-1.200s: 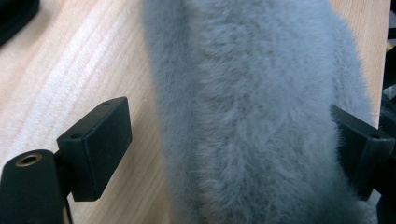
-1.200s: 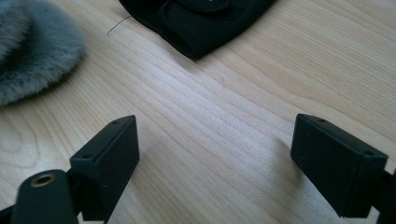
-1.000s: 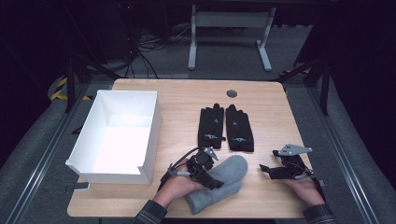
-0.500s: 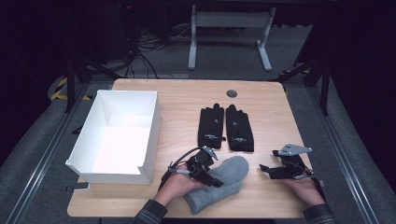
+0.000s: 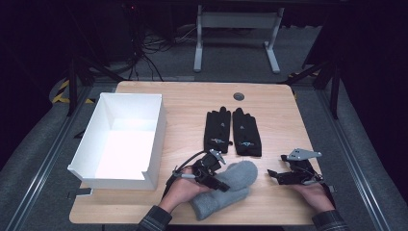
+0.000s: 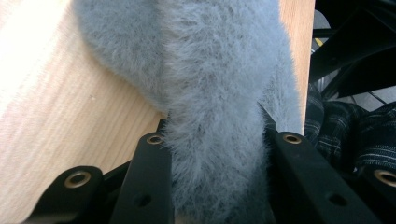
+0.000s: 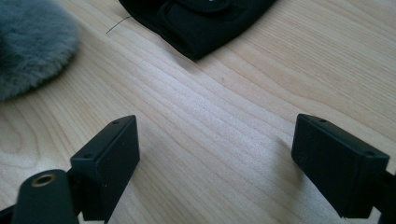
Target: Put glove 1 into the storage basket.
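Note:
A grey fuzzy mitten (image 5: 226, 185) lies at the table's front edge. My left gripper (image 5: 211, 175) sits over its left part. In the left gripper view the mitten (image 6: 210, 93) bulges between the two black jaws of my left gripper (image 6: 219, 149); they have just been closing and now press into the fur on both sides. My right gripper (image 5: 276, 175) rests low at the front right, to the right of the mitten. It is open (image 7: 215, 149) with bare wood between its jaws. A pair of black gloves (image 5: 233, 131) lies flat, side by side, at mid-table.
A white open box (image 5: 154, 139) stands on the left half of the wooden table (image 5: 183, 101). A cuff of one black glove (image 7: 196, 18) lies just beyond my right gripper. A small round grommet (image 5: 238, 96) sits near the far edge.
My left gripper's jaws have drawn in on the grey mitten. The right hand has kept still.

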### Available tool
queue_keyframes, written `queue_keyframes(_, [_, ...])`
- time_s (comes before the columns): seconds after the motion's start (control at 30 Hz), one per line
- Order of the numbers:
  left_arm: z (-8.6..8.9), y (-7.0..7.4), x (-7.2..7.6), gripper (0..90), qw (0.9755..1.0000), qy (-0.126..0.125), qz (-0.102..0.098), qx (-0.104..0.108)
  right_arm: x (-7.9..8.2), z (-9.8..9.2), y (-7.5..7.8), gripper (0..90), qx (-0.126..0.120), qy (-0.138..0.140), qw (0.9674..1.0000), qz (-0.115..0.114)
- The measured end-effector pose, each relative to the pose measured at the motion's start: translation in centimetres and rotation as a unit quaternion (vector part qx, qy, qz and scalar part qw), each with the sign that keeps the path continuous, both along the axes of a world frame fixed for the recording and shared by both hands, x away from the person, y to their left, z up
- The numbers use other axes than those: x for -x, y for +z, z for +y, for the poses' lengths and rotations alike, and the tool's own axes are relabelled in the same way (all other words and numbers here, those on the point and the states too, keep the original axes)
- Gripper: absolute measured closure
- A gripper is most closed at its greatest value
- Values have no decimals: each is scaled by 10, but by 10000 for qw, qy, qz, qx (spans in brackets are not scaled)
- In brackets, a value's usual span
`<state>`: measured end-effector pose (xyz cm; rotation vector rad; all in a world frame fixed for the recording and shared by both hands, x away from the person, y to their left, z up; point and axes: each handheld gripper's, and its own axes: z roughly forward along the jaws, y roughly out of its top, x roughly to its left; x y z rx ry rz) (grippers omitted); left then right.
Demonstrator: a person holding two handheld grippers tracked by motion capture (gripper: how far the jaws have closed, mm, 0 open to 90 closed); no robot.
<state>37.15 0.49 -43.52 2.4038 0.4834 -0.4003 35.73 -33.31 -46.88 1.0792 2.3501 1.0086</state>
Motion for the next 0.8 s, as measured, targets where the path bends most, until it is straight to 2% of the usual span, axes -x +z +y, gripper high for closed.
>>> queue_keyframes(0.07, [3,7,1,707,9998,147,-104,32,0,0,0,155,0,1,10000,0])
queue_keyframes(0.13, [5,10,1,707,9998,148,-144,48,0,0,0,155,-5,-1,10000,-1])
queue_keyframes(0.17, [7,16,2,707,9993,268,-235,99,0,0,0,156,-1,3,10000,1])
queue_keyframes(0.37, [16,32,2,706,9977,433,-499,172,0,0,0,155,1,0,10000,-1])
queue_keyframes(0.5, [21,41,1,705,9966,561,-547,243,0,0,0,155,3,1,10000,-3])
queue_keyframes(0.63, [24,53,0,704,9956,631,-656,217,0,0,0,153,2,-5,10000,-4])
queue_keyframes(0.73, [27,61,-2,704,9952,685,-651,239,0,0,0,153,-1,-14,10000,-10])
queue_keyframes(0.8, [30,71,-4,705,9943,774,-684,279,0,0,0,153,4,-9,10000,-7])
